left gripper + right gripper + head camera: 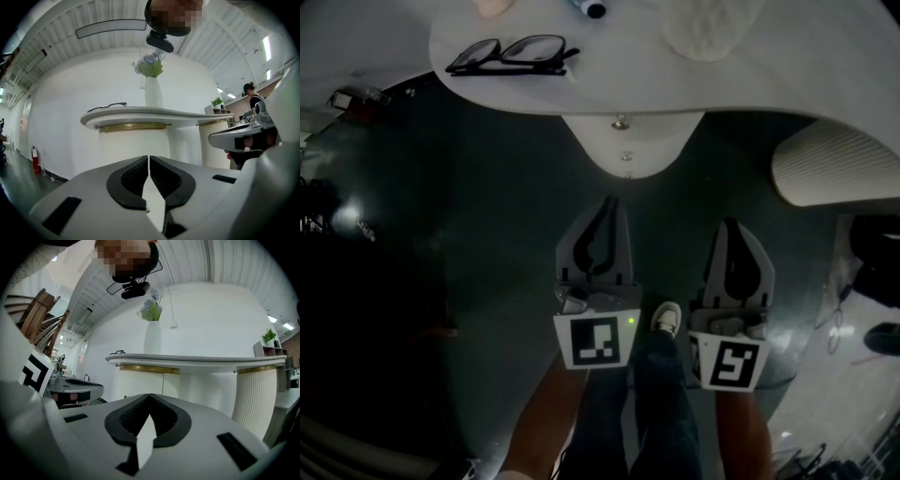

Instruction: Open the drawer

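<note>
Two grippers; one glasses; one vase.

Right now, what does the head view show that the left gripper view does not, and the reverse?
Only the head view: a small knob on the cabinet front, and the person's shoe. Only the left gripper view: a red fire extinguisher and another person far behind. Both: the white table, the glasses on it, the left gripper and the right gripper.

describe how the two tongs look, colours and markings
Both the left tongs and right tongs are pale grey shells tapering to a point, lined with black ribbed pads. Each carries a white cube bearing a black square marker; a small green light shows on the left one. The person wears dark trousers and a white shoe.
</note>
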Available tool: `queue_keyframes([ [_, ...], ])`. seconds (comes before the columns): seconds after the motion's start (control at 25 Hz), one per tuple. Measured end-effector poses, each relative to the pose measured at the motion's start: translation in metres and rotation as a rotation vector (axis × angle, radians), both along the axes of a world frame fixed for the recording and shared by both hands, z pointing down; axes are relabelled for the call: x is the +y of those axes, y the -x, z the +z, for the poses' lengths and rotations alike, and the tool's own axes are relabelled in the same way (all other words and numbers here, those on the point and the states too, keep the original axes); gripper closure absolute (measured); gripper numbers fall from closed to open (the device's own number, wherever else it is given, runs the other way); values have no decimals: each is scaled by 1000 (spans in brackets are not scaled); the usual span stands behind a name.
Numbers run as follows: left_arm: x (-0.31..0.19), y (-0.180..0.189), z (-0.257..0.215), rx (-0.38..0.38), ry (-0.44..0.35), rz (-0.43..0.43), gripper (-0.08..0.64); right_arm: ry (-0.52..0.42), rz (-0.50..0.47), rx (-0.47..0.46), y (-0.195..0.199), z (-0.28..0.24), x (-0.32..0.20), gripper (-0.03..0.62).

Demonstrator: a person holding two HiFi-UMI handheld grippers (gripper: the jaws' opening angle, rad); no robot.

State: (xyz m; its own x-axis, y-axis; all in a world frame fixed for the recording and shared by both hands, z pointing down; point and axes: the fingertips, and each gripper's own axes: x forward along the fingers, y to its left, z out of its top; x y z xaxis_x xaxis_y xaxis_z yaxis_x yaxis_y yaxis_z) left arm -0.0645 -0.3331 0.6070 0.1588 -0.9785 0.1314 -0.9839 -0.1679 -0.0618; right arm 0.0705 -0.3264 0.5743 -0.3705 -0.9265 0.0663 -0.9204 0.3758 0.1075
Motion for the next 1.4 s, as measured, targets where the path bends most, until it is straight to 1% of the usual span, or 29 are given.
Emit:
queue_keyframes([
  [0.2,-25,1,10,41,0,-40,554,25,-14,-2,1,9,-8,588],
  [0.32,-43,4,16,74,3,-71,500,35,-23,-2,1,11,-15,588],
  [0.4,-54,8,20,82,8,-90,473,38,-31,-2,1,12,-19,588],
  [0.52,-71,9,27,73,9,-87,439,40,-45,2,3,14,-25,588],
  [0.68,-93,7,39,29,27,-63,405,43,-56,5,3,14,-32,588],
  [0.76,-102,9,45,35,44,-75,394,46,-58,4,2,14,-35,588],
  [0.84,-110,10,49,42,55,-82,393,48,-61,3,1,15,-38,588],
  [1.0,-122,8,48,35,49,-84,393,55,-66,6,-3,16,-43,588],
  [1.16,-128,10,46,44,44,-114,394,64,-67,12,-6,20,-45,588],
  [1.32,-127,8,46,44,40,-114,448,67,-63,11,-9,20,-46,588],
  [1.4,-127,9,46,48,39,-120,451,66,-61,9,-9,20,-46,588],
])
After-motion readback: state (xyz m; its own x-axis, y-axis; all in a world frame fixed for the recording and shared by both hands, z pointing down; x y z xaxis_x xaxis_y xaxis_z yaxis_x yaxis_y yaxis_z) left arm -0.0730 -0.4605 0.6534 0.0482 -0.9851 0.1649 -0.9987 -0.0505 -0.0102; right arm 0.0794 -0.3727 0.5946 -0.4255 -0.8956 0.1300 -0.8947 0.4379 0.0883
